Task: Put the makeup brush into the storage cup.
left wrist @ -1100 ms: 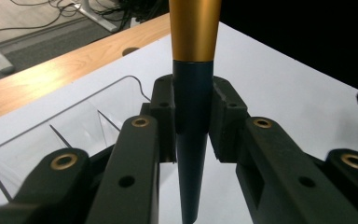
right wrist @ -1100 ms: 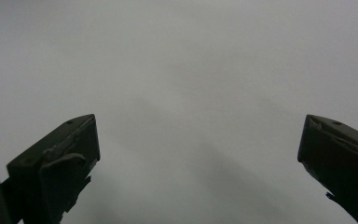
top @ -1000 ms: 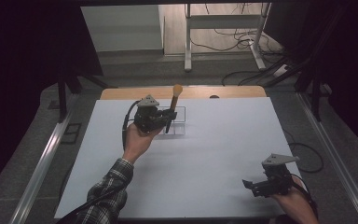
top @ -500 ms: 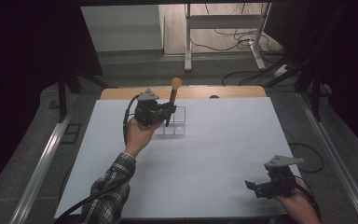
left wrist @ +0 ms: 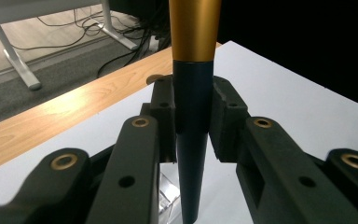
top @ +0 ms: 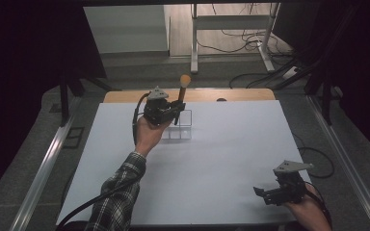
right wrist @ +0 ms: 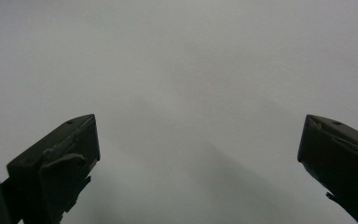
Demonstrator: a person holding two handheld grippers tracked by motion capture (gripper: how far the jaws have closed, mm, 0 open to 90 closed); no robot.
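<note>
A brush point(top: 181, 96) is gripped by the left gripper point(top: 173, 111), whose pads are clamped on the dark lower part of the handle. In the left gripper view the brush point(left wrist: 193, 116) is seen standing nearly upright between the jaws, its dark tapered end pointing down below them and its gold section rising above them and out of the top of the picture. In the high view a rounded tan tip is seen at the top of the brush, above the gripper and slightly tilted away from it. Just beyond and below this gripper a clear box point(top: 183, 126) with compartments is seen on the white table point(top: 221, 159); a corner of it point(left wrist: 168, 196) is glimpsed under the jaws beside the pointed end. Whether the brush touches it cannot be told. Past the gripper a strip of wood point(top: 241, 95) runs along the far table edge.

The right gripper point(top: 265, 193) is held low over the near right corner of the table, well apart from the brush. Its jaws are spread wide with nothing between them, only bare white surface point(right wrist: 191, 93) ahead.
</note>
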